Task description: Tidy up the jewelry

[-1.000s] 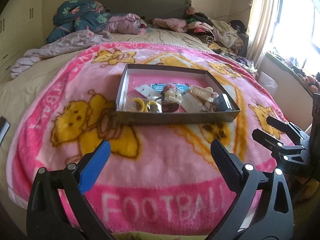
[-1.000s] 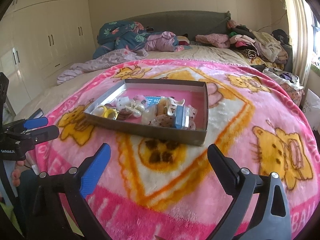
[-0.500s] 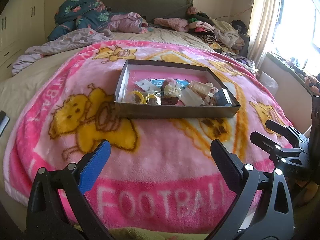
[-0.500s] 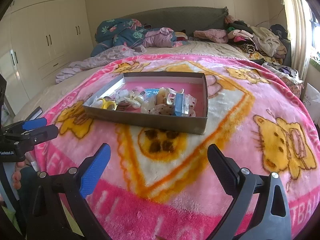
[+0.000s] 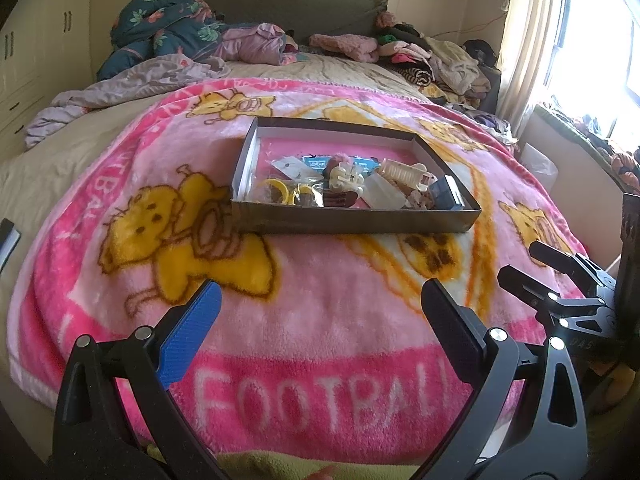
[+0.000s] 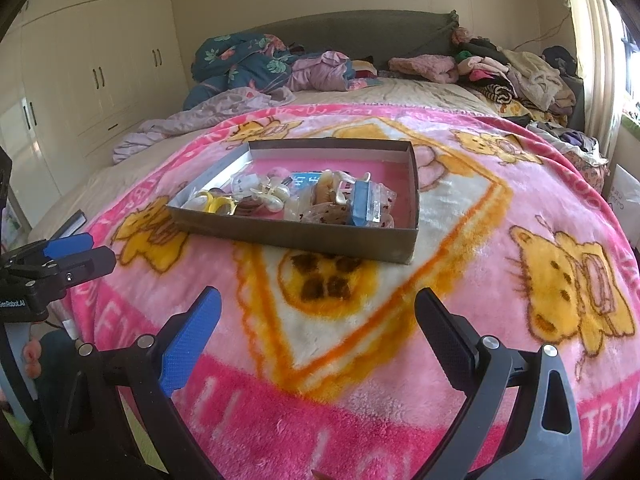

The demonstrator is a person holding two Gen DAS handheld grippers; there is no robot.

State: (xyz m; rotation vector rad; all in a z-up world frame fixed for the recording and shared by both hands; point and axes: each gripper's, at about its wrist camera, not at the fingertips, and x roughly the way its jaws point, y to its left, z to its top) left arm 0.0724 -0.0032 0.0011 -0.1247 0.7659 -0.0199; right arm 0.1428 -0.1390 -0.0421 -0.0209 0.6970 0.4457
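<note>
A shallow dark cardboard box (image 5: 352,222) (image 6: 304,240) lies on a pink cartoon blanket (image 5: 304,312) on a bed. It holds a heap of jewelry and hair items: yellow rings (image 5: 280,192) (image 6: 218,202), a cream claw clip (image 5: 346,176), a beige comb clip (image 5: 402,172), a blue packet (image 6: 362,202), small plastic bags. My left gripper (image 5: 320,300) is open and empty, well short of the box. My right gripper (image 6: 318,306) is open and empty, also short of the box. Each gripper shows at the edge of the other's view, the right one (image 5: 532,268) and the left one (image 6: 80,250).
Piles of clothes (image 5: 436,60) and a crumpled floral quilt (image 5: 164,36) lie at the head of the bed. White wardrobes (image 6: 92,68) stand on the left. A window with a curtain (image 5: 532,40) is on the right. The blanket's front edge drops off just below the grippers.
Both grippers have drawn back and dropped a little, so the box looks farther and flatter. Both stay open. Nothing in the box has moved.
</note>
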